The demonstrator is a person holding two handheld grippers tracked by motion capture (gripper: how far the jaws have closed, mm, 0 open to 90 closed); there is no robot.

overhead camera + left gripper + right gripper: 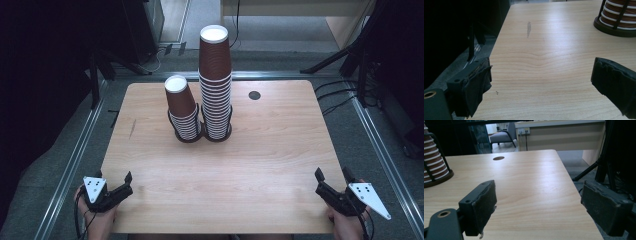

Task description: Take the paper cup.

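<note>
The left gripper (121,184) rests at the near left corner of the wooden table (280,150), held in the person's left hand (95,220); its jaws stand wide apart with nothing between them, and the left gripper view shows only bare tabletop (544,75) in the gap. The right gripper (331,181) sits at the near right corner, held in the right hand (345,225); its jaws are likewise spread apart and empty, and in the right gripper view (536,202) one pad hangs over the table's edge. Both grippers point toward the far side of the table. Two stacks of brown paper cups stand upside down, side by side, near the middle of the far half of the table, each seated in a black wire holder (189,136). The short stack (182,107) stands on the left and leans slightly to the left; the tall stack (215,85) stands just beside it on the right and is upright. Both stacks are well apart from either gripper. A round dark grommet hole (254,95) lies in the tabletop to the right of the tall stack. The base of one holder shows at the upper right of the left gripper view (614,27), and another at the left edge of the right gripper view (436,180).
</note>
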